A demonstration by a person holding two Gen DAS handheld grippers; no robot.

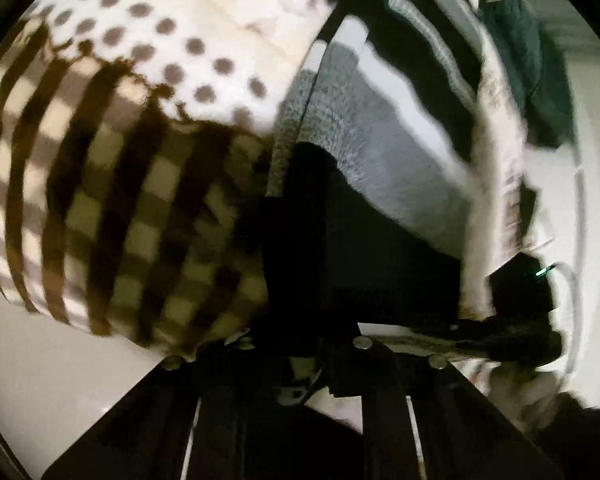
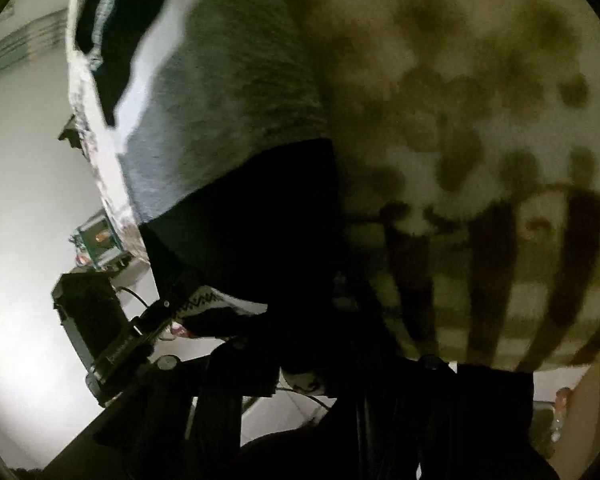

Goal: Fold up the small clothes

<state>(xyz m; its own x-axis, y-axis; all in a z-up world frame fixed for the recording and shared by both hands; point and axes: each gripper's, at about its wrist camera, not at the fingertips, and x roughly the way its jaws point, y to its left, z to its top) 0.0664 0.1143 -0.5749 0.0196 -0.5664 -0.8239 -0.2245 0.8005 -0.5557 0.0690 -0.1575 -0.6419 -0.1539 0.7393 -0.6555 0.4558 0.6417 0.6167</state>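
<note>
A small garment of white cloth with brown dots and brown checks [image 1: 112,152] hangs right in front of the left wrist camera and fills its left half. Its edge runs down into my left gripper [image 1: 300,364], whose dark fingers [image 1: 380,412] look closed on it. In the right wrist view the same dotted and striped cloth [image 2: 480,184] fills the right half and drapes into my right gripper [image 2: 340,368], which looks shut on it. A grey and black striped knit piece [image 1: 380,152] lies behind; it also shows in the right wrist view [image 2: 228,92].
A white table surface [image 1: 60,380] shows below the cloth, and also in the right wrist view [image 2: 28,240]. The other gripper's black body [image 2: 96,320] is at the lower left of the right wrist view. A dark green garment [image 1: 520,48] lies far right.
</note>
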